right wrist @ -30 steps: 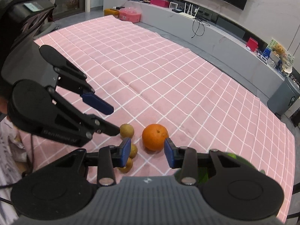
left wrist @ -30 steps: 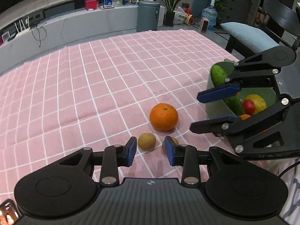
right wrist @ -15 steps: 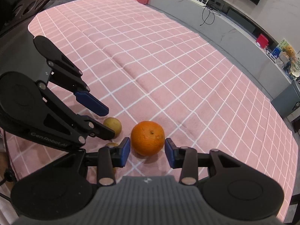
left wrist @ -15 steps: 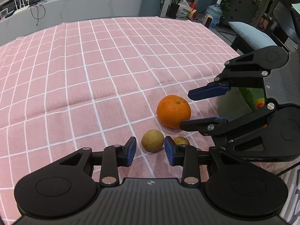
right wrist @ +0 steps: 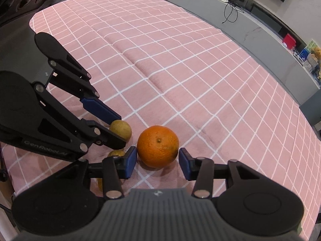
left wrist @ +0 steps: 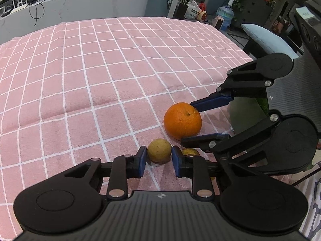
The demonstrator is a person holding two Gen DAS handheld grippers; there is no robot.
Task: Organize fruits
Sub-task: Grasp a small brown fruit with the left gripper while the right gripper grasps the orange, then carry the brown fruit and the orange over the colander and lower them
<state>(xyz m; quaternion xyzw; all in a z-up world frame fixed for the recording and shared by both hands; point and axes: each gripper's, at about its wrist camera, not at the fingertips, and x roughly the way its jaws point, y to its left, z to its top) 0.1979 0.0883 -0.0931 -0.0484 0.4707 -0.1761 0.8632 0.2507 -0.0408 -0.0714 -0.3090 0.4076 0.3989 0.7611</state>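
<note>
An orange [left wrist: 182, 120] [right wrist: 158, 146] lies on the pink checked tablecloth [left wrist: 100, 70]. A small yellow-brown fruit [left wrist: 159, 150] [right wrist: 121, 129] lies beside it, and a second one [left wrist: 189, 152] [right wrist: 116, 153] is partly hidden by the grippers. My left gripper [left wrist: 157, 161] is open, its blue pads on either side of the first small fruit, with small gaps. My right gripper [right wrist: 158, 161] is open around the orange, pads close to its sides. Each gripper also shows in the other's view, the right [left wrist: 197, 122] and the left [right wrist: 120, 130].
The green bowl [left wrist: 243, 116] stands behind my right gripper at the table's right edge, mostly hidden. A chair with a light blue cushion [left wrist: 266, 38] stands beyond that edge. A grey counter [left wrist: 80, 2] runs along the far side.
Both grippers have moved forward and down. The left pads now flank the small fruit and the right pads flank the orange. The fruits have not moved.
</note>
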